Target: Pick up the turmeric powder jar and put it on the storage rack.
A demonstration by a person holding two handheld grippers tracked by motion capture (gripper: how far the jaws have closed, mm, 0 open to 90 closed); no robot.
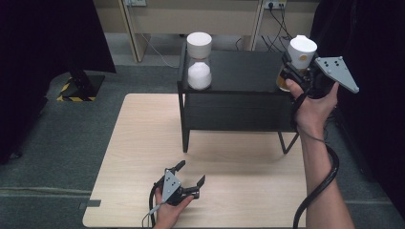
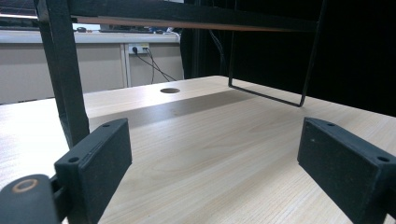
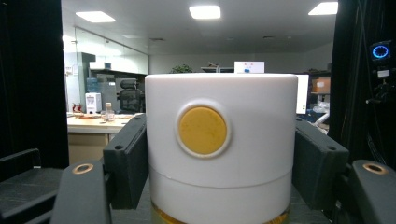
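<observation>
Holding the yellow-filled jar (image 1: 298,59) by its white lid, my right gripper (image 1: 292,72) sits at the far right end of the black shelf (image 1: 239,71). In the right gripper view both pads press flat on the lid's (image 3: 219,135) sides, with the yellow button facing the camera. I cannot tell whether the jar's base touches the shelf top or hangs just above it.

My left gripper (image 1: 190,177) rests near me on the wooden table (image 1: 143,143), jaws wide with nothing between them, pointing toward the shelf legs.

The white-filled jar (image 1: 199,61) stands at the shelf's far left end, well apart from the one I hold.

To do this step well, I would keep the jar upright and the grip firm, since the hold is on the lid alone and the body could swing or slip loose. I would move slowly and level, staying clear of the shelf edge, and release only once the base sits flat.
</observation>
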